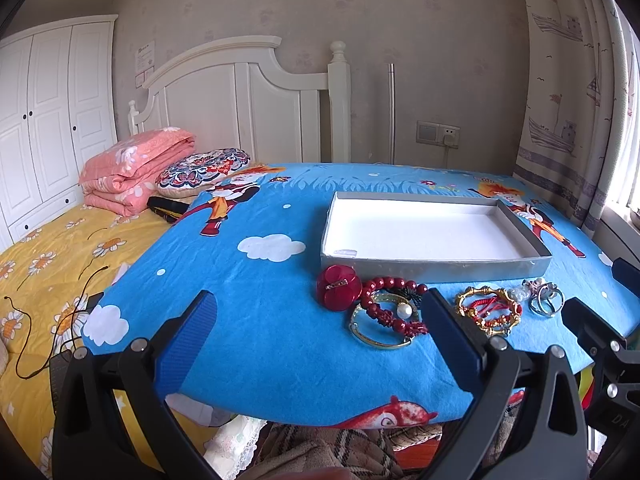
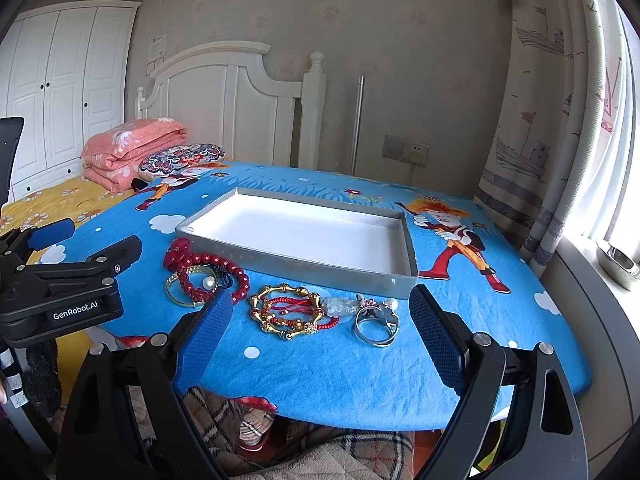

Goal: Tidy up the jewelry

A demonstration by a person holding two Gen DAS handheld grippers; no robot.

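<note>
The left claw (image 1: 316, 320) is spread wide with nothing between its blue pads, held low over the near edge of the surface (image 1: 260, 344), which is covered in a blue cartoon-print cloth. The right claw (image 2: 320, 320) is just as wide apart and also empty.

Just ahead of the left claw's right finger lies a tangle of jewelry: a red flower brooch (image 1: 337, 286), a red bead bracelet (image 1: 394, 304) and a gold bangle with a pearl (image 1: 380, 330), all touching or overlapping. Between the right claw's fingers and just ahead of them sit a gold bamboo-style bangle (image 2: 286, 312) with red cord inside it, a pale carved pendant (image 2: 338, 306) touching it, and a silver ring (image 2: 376, 322) beside that.

Beyond all the jewelry, farther from both claws, stands a shallow grey box (image 2: 288, 264) with a white lining, with no jewelry in it.
</note>
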